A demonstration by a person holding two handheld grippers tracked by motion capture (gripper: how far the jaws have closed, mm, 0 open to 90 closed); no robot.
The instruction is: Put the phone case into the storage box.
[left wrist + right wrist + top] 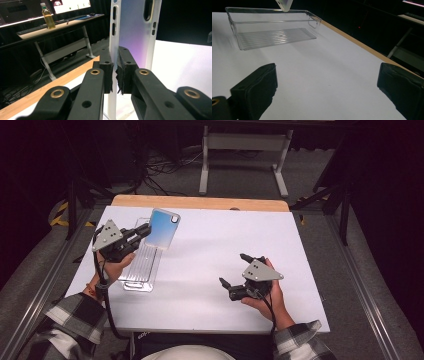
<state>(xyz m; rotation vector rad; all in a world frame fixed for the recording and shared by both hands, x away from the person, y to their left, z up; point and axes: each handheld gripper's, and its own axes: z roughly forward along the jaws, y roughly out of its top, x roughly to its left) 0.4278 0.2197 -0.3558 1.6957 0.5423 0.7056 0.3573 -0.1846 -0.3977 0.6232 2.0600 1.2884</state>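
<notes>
The left gripper (144, 231) held a phone case (165, 228) lifted off the table (210, 250), its jaws clenched on the case's thin side wall; in the left gripper view the two pads met on that edge (113, 72), the case (132, 32) standing upright ahead of them with its side slots and camera cut-out showing; the case hung over the far end of a clear tray (142, 265), tilted, with its far corner toward the wooden strip (200, 202) at the table's back edge; whether its lower corner touched the tray rim could not be told, though in the right gripper view a pale corner (284, 5) seemed to hover just above the rim; the tray (272, 27) lay lengthwise near the left edge, empty, with little bare table between it and that side; the middle and right of the table stood open, a wide white field between tray and right gripper (236, 270); that gripper sat well apart from the tray, near the front right, low over the surface, its jaws released and spread wide with nothing between them; the left hand (116, 265) gripped from below with the wrist raised; the right hand (265, 295) cupped its gripper from behind, forearm coming in from the near edge.
</notes>
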